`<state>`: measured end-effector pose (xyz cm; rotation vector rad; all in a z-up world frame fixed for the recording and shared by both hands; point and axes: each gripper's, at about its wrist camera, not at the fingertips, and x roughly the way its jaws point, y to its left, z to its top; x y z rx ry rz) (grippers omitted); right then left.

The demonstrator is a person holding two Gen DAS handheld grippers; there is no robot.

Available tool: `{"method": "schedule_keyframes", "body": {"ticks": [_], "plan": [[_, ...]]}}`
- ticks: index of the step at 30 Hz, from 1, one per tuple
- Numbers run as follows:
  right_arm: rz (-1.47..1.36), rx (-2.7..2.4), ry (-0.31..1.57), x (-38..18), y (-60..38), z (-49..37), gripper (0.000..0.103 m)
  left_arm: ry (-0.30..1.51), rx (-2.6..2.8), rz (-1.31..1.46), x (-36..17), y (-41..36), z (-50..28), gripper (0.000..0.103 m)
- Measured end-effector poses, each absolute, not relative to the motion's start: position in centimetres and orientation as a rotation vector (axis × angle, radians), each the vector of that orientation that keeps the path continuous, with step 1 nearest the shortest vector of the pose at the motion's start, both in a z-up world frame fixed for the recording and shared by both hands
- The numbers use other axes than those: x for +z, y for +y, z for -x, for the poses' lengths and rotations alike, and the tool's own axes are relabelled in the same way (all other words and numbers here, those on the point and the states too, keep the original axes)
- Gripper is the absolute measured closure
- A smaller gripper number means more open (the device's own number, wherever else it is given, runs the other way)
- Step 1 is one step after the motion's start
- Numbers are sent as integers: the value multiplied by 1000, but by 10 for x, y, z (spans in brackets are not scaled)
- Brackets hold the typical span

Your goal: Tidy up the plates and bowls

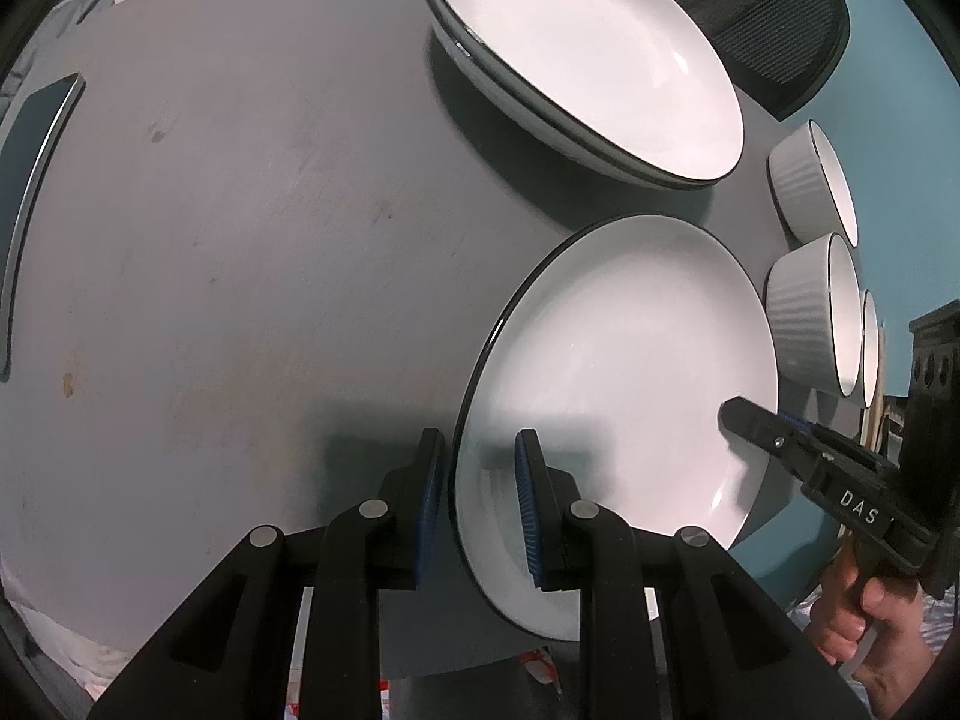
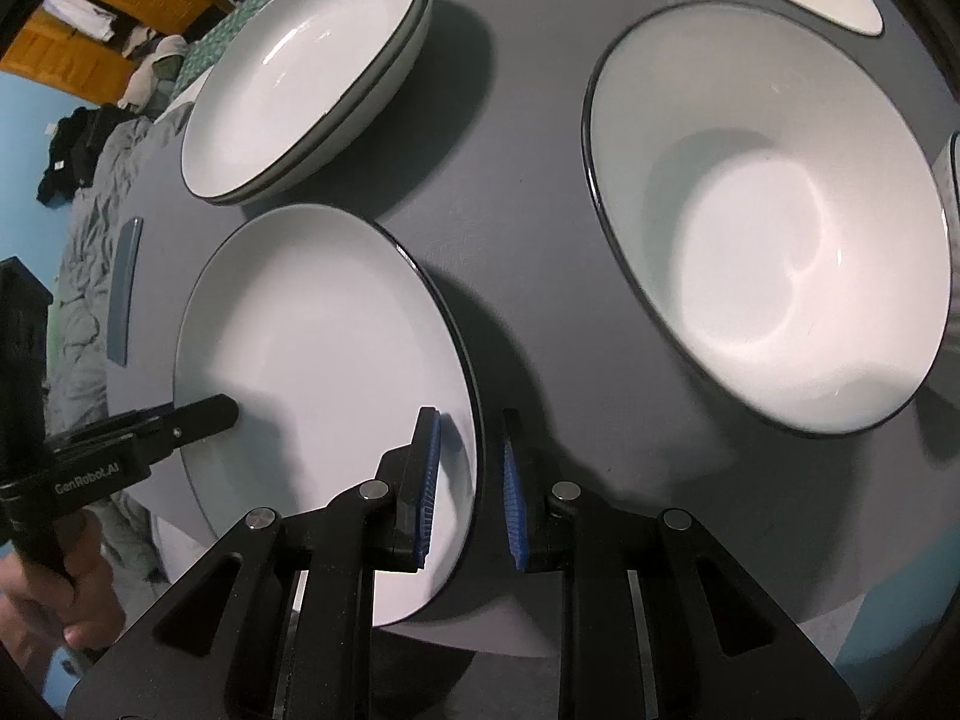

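I have a white plate (image 1: 618, 396) low and right of the middle in the left wrist view, sitting on the gray table (image 1: 270, 240). My left gripper (image 1: 480, 498) straddles the plate's left rim, one blue pad outside and one inside, but I see small gaps, so I think it is only nearly closed and not pinching yet. My right gripper (image 2: 468, 480) does the same on the other rim, low in the middle of its view; its fingers are a little apart with the rim between them, and it does not look pressed on either. A stack of plates (image 1: 588, 66) waits at the top of the left view, near my plate but not touching it. Bowls (image 1: 816, 312) line the right edge, just beside my plate. To do this well, I think I should squeeze both sides evenly, lift the plate flat, and keep away from the big bowl (image 2: 774, 222) at the right of the right view.
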<state>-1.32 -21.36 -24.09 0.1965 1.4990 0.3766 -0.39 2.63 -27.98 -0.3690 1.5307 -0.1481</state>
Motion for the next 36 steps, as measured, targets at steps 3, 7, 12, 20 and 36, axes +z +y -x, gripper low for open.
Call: {"method": "schedule_keyframes", "body": {"ticks": [3,7,12,20,36], "plan": [[-185,378,1483,-237,-214,7,86,1529,-152,360,-280,24,2,80],[-153,387,1490,-239,-205,3,89,1520,-150,364,-278,27,5,81],[-120,395,1486,-238,-203,4,89,1522,-146,373,-277,32,7,84],[-131,375,1503,-237,-199,0,89,1531,-141,341,-269,36,13,84],[-137,400,1507,-217,-197,-8,90,1524,-107,357,-239,36,10,83]]}}
